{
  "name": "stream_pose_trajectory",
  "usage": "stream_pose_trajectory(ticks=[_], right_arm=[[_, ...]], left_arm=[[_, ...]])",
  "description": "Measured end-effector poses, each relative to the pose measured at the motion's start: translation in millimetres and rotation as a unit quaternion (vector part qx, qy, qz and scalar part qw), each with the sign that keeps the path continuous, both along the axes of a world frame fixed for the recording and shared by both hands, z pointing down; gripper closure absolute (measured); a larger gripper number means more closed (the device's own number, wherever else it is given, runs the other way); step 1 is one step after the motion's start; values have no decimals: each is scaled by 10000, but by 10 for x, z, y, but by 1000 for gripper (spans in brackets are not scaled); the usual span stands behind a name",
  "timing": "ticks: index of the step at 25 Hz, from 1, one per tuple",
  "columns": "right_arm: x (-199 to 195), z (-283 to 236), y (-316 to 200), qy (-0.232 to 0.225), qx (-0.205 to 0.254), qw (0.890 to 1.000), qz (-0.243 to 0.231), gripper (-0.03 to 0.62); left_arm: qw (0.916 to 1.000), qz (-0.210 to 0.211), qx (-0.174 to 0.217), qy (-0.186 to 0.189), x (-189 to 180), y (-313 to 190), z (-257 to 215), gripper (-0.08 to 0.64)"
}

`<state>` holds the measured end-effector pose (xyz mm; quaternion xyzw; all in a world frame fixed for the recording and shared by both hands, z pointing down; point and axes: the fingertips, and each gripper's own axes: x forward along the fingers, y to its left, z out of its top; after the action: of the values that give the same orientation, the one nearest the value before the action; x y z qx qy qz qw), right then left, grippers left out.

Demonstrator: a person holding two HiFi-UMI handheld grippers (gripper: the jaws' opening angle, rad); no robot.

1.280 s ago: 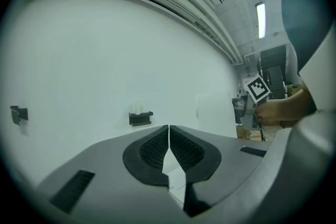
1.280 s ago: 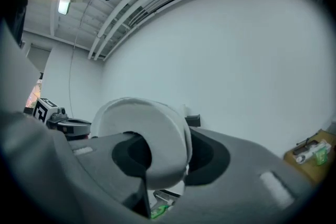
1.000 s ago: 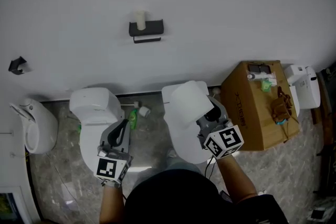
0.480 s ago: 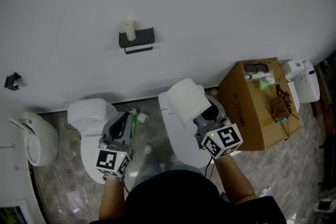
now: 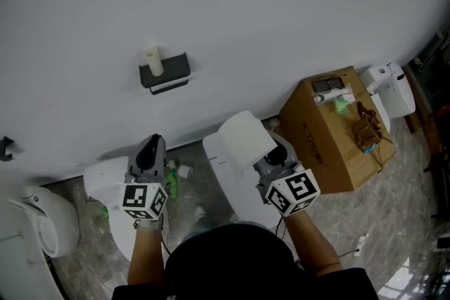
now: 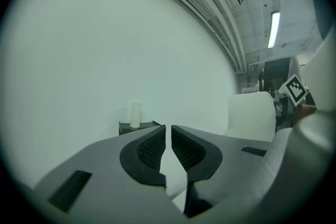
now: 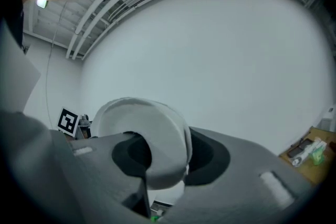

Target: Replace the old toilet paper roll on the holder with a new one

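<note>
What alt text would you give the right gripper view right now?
The right gripper holds a full white toilet paper roll between its jaws, facing a plain white wall. A cardboard box with small items on top sits at lower right; the left gripper's marker cube shows at far left.

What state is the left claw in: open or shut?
Shut. In the left gripper view the left claw shows its pads nearly touching, with only a sliver of gap and nothing held between them.

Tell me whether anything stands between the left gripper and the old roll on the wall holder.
Nothing visible does. The left gripper, shut and empty, faces the old roll on the holder; only open space lies between them.
</note>
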<state>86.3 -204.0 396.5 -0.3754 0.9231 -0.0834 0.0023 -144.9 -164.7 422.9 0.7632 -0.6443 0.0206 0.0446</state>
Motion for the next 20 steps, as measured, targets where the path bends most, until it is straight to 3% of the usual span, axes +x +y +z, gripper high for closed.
stream_pose_trajectory(ticks=[12, 20], right_arm=[[-102, 38, -153, 68, -120, 9980, 612, 457], [-62, 122, -165, 194, -226, 9947, 988, 457]], left_arm=[[9994, 98, -122, -298, -530, -1205, 90, 334], [9991, -82, -177, -369, -773, -1800, 135, 308]])
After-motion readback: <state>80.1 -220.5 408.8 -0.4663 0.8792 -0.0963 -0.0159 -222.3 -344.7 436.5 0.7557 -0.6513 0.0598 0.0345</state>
